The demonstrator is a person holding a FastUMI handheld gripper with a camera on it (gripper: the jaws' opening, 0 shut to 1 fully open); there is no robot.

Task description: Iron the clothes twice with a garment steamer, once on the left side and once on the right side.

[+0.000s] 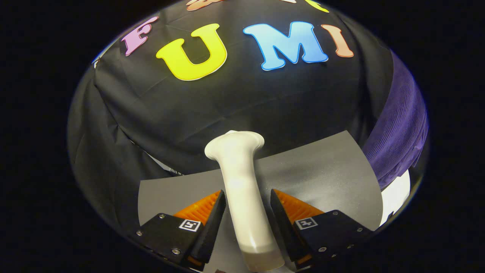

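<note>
Between the fingers of the hand-held gripper (246, 212), spread and not visibly pinching, stands the white garment steamer (242, 189); the purple garment (401, 125) beyond seems unsteamed.

Passage ahead of claw

Steamer (242, 189) fills the claw (248, 197) gap; grey desk (322, 178) open beyond; purple garment (401, 129) blocks right.

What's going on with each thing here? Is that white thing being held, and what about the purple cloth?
Garment steamer: upright, slightly tilted, standing between the fingers, its head pointing away.
Gripper: fingers on either side of the steamer's handle; whether they press on it cannot be told.
Purple garment: hanging off to the right, beyond the fingers, not touched by the steamer.
Grey mat: lying flat under the steamer.
</note>
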